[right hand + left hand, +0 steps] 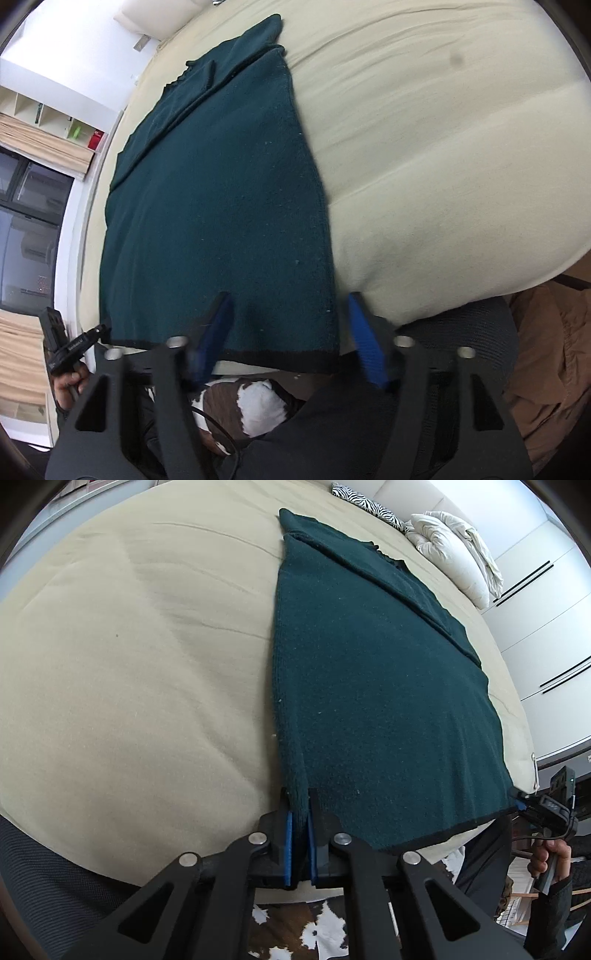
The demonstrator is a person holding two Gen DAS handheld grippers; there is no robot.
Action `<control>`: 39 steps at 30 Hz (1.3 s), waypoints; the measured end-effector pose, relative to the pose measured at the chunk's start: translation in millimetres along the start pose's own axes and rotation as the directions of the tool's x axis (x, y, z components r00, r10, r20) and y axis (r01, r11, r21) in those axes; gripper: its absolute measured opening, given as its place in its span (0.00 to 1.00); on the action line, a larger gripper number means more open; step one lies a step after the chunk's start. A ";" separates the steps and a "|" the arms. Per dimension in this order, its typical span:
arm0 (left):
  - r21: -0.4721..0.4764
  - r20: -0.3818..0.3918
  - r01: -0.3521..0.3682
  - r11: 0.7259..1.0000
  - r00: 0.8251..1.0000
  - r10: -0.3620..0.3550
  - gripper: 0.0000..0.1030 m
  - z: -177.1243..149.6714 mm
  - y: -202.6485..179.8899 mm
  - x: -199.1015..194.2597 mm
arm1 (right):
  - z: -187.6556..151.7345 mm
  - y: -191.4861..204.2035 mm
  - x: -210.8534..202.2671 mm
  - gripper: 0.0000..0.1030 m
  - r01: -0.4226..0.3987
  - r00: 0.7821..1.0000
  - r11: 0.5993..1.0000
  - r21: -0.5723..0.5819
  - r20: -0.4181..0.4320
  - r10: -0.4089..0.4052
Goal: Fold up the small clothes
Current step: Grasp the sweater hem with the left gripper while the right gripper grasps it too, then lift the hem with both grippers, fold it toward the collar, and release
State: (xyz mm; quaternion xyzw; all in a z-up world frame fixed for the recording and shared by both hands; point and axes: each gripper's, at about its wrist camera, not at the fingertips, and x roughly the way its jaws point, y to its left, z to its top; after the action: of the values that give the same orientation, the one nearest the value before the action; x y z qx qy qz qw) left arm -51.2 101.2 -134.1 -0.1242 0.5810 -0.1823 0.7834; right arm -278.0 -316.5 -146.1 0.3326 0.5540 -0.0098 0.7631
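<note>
dark green garment (pixel 369 701), flat, sleeve folded in

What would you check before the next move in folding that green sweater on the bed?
1. Left gripper clamps a hem corner of the sweater: ok.
2. Right gripper clamps the other hem corner: not ok; its jaws are open, with the corner only lying between them.
3. Sweater lies flat on the bed: ok.
4. Sleeve is folded in over the body: ok.
5. Hem runs straight between both corners: ok.
6. Left grip catches every layer: cannot tell.
</note>
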 end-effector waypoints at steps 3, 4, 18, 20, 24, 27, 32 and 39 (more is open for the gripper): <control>0.003 0.005 0.015 1.000 1.000 -0.015 0.07 -0.5 -0.2 -4.7 | -2.9 -4.1 -1.3 0.19 -0.007 1.000 1.000 0.002 -0.002 0.007; -0.003 0.006 0.028 1.000 1.000 -0.028 0.07 -0.9 0.7 -7.2 | -4.3 -4.1 -2.1 0.12 -0.013 1.000 1.000 -0.002 -0.003 0.013; -0.079 0.162 0.376 0.923 0.919 -0.360 0.07 28.0 -5.6 -60.8 | 18.5 24.3 -42.7 0.07 -0.366 0.917 0.930 -0.021 0.161 0.364; -0.090 0.189 0.426 0.900 0.895 -0.405 0.07 36.4 -6.9 -65.3 | 27.5 28.5 -46.4 0.07 -0.412 0.894 0.911 -0.024 0.184 0.409; -0.084 0.229 0.482 0.872 0.861 -0.454 0.07 56.6 -14.5 -67.2 | 53.3 44.4 -47.3 0.07 -0.464 0.861 0.885 -0.046 0.212 0.462; -0.095 0.256 0.506 0.857 0.845 -0.470 0.07 81.3 -17.0 -64.0 | 75.0 58.5 -44.6 0.07 -0.475 0.849 0.878 -0.065 0.231 0.476; -0.100 0.303 0.539 0.836 0.817 -0.490 0.07 131.0 -18.5 -54.8 | 124.1 75.2 -40.3 0.07 -0.467 0.842 0.881 -0.080 0.265 0.470; -0.138 0.359 0.548 0.825 0.804 -0.474 0.07 209.9 -12.8 -35.6 | 211.8 83.1 -28.7 0.07 -0.473 0.814 0.880 -0.047 0.358 0.457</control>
State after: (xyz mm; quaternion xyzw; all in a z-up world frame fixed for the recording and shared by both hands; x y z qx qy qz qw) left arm 138.3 101.3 -36.4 -0.3955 0.4128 -0.2961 0.7652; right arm -79.5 -371.8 -45.4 0.4673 0.3069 0.1041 0.8226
